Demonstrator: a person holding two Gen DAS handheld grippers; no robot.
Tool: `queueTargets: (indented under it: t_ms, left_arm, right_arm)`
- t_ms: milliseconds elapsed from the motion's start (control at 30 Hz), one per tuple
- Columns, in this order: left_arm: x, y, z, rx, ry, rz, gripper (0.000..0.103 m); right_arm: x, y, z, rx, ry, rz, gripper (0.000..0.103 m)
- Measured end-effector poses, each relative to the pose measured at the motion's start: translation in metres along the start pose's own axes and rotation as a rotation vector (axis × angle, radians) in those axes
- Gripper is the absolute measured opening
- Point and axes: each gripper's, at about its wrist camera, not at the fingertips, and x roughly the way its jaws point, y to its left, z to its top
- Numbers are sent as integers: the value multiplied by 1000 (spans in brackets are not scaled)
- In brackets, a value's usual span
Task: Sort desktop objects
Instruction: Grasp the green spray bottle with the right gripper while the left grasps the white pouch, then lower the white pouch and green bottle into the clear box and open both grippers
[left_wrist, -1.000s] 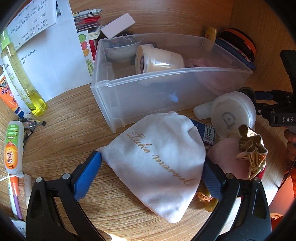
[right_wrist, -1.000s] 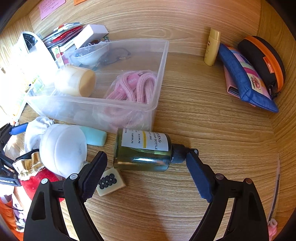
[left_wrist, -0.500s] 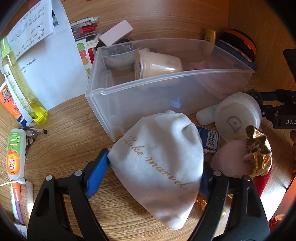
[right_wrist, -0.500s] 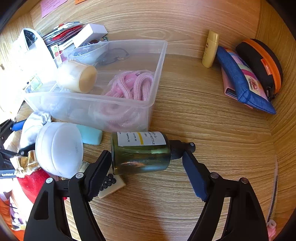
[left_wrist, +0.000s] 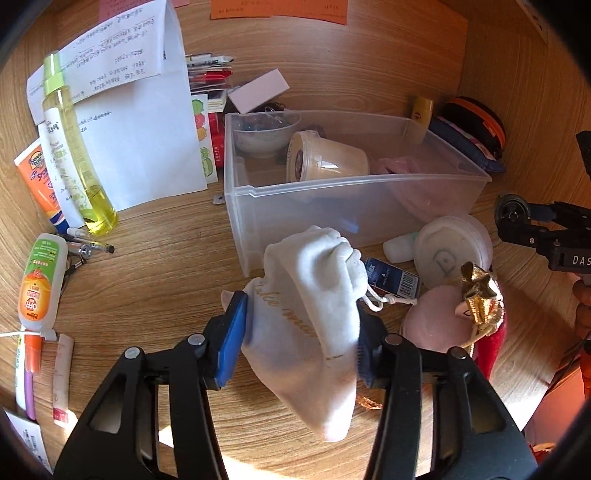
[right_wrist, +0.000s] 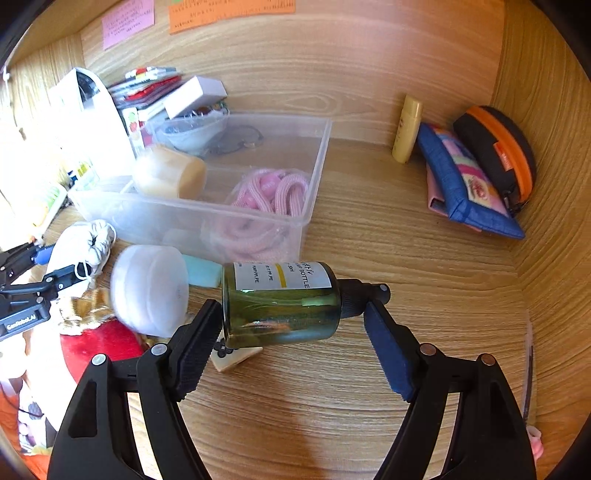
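My left gripper (left_wrist: 299, 332) is shut on a white drawstring pouch (left_wrist: 314, 317) with gold lettering and holds it lifted, just in front of the clear plastic bin (left_wrist: 354, 192). My right gripper (right_wrist: 295, 332) is shut on a dark green pump bottle (right_wrist: 280, 299) lying sideways, gripped end to end and raised off the desk. The bin also shows in the right wrist view (right_wrist: 221, 218); it holds a cream jar (right_wrist: 170, 177), a bowl (right_wrist: 195, 129) and pink rope (right_wrist: 273, 192).
A white round case (right_wrist: 147, 288), a teal tube (right_wrist: 201, 275), a die-like block (right_wrist: 232, 358) and red and gold pouches (left_wrist: 480, 299) lie in front of the bin. Bottles and tubes (left_wrist: 74, 147) stand at the left. Pouches (right_wrist: 469, 181) lean at the right wall.
My left gripper closed on the white pouch and lifted it, bunching it up. My right gripper closed on the green bottle and raised it off the desk.
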Motion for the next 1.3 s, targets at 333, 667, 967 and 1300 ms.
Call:
queueTargets:
  t_ms: [333,667,967,1300]
  left_arm:
    - [-36,3,8,-45,-93,-31,43]
    - [-64,2,32,-38,-197,-53,43]
    - [-53,1,59,-11,-208,-59,43]
    - [-19,5,84,17,-155,-85,43]
  right_arm:
    - [-31,9,8,-19,-74,14,76]
    - [-49,18,24,-43,-139,14,76]
    - [-44,21,39,-38,-159,24,76]
    - [-25,26,57,-46,-150,40,76]
